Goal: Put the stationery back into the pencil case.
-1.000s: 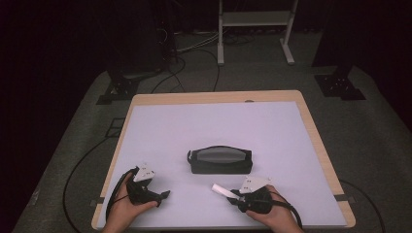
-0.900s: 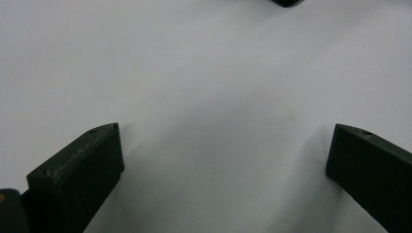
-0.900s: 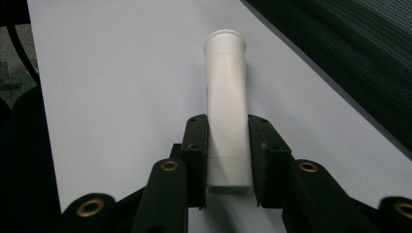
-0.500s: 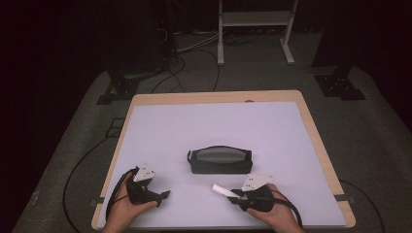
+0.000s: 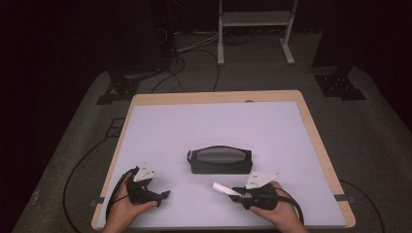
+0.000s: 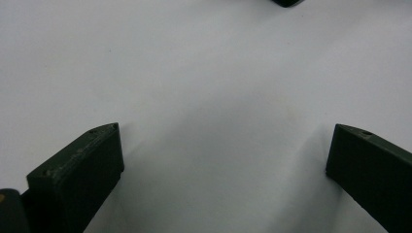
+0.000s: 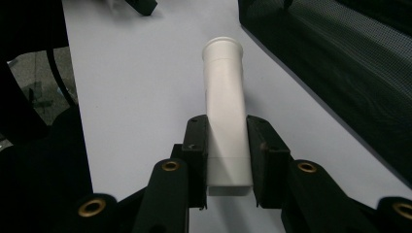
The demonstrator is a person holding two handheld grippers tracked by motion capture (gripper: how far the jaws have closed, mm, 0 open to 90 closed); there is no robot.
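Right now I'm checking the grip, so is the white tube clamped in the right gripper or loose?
Clamped: the right gripper has both jaws pressed against the sides of the white tube, which sticks out ahead of them.

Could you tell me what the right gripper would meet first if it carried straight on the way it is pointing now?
Most likely the left gripper. The right gripper, holding a white tube, points leftward along the table's near edge, passing in front of the black mesh pouch. Depth is hard to judge, so it might pass clear.
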